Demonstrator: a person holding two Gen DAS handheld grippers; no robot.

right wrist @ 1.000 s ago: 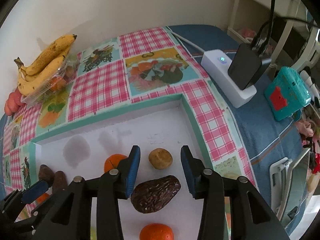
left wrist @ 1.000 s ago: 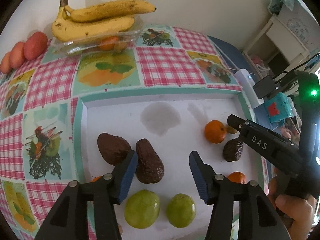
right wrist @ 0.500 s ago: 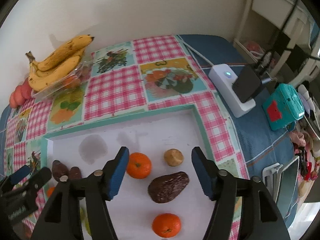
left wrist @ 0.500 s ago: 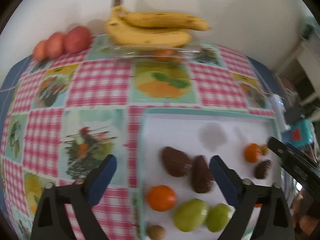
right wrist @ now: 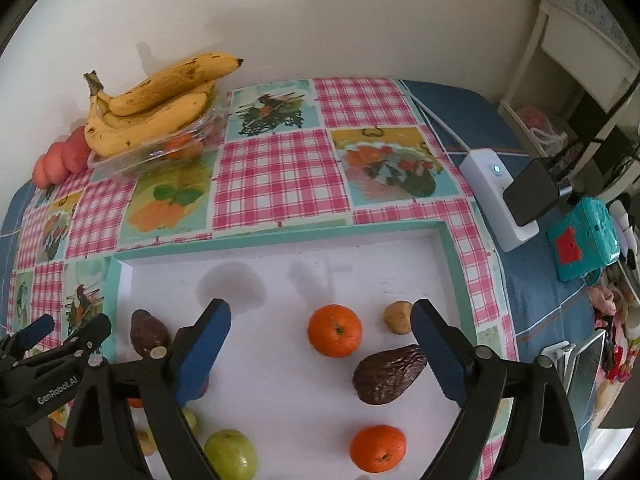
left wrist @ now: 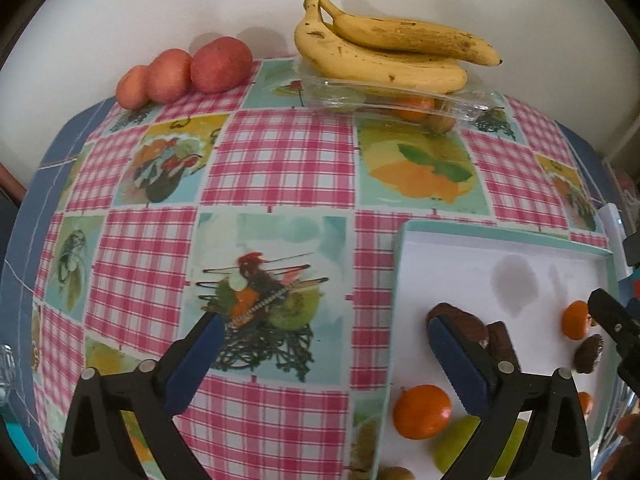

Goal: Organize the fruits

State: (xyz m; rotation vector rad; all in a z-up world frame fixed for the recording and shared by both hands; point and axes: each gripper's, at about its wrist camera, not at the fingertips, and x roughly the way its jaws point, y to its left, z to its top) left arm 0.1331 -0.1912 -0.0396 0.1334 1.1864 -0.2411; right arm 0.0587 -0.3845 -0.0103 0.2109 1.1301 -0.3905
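Fruit sorting barely begun, both grippers empty

Through the left wrist camera, our left gripper [left wrist: 320, 344] hangs with fingers spread wide and empty over the checked cloth; bananas [left wrist: 384, 56] top a clear container [left wrist: 400, 98] at the tabletop's far edge, three red fruits [left wrist: 184, 72] beside them. Through the right wrist camera, our right gripper [right wrist: 320, 340] gapes, gripping nothing, above the white tray [right wrist: 280, 240], where a mandarin [right wrist: 335, 330] and dark avocado [right wrist: 388, 374] lie loose, still unsorted, we judge.

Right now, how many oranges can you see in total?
4. On the white tray: near orange by the left edge, far orange, and edge orange, half hidden. A fourth orange lies in the clear container under the bananas. Others may hide.
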